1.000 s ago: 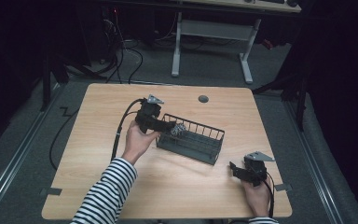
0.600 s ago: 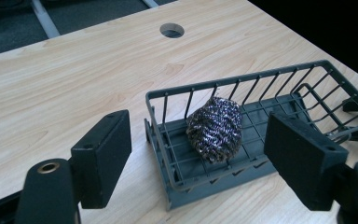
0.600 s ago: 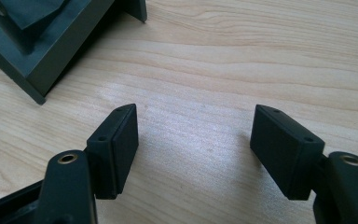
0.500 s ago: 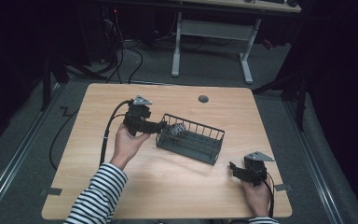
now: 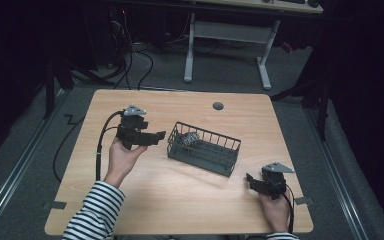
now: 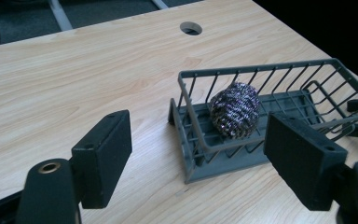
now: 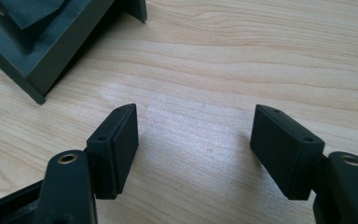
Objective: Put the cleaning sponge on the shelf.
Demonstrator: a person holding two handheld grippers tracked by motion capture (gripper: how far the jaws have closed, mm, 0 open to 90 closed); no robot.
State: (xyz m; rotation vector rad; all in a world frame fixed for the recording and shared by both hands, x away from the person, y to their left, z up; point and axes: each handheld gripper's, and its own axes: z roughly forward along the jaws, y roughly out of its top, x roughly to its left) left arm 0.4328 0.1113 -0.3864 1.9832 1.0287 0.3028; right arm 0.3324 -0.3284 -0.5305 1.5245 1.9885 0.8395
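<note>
steel wool, a rounded scouring ball [image 6: 235, 110], sits inside the wire basket [image 5: 204, 148] at the end nearest the left gripper [image 5: 156, 136], leaning against that end's wire wall. the left gripper hovers just beside that end of the basket, jaws spread wide with nothing between them. the right gripper [image 5: 250, 180] rests near the basket's opposite corner, on the person's side, its jaws likewise spread and empty above bare wood.

the likely trouble is the basket itself. its wire wall stands between the left gripper and the ball, so a straight reach would probably catch a jaw on the rim and shove the light basket across the table [image 5: 180, 200]. coming in from above looks safer. the ball is springy and round, so a shallow pinch could let it squirt free, and loose strands may snag on the wires. nothing steadies the basket.
</note>
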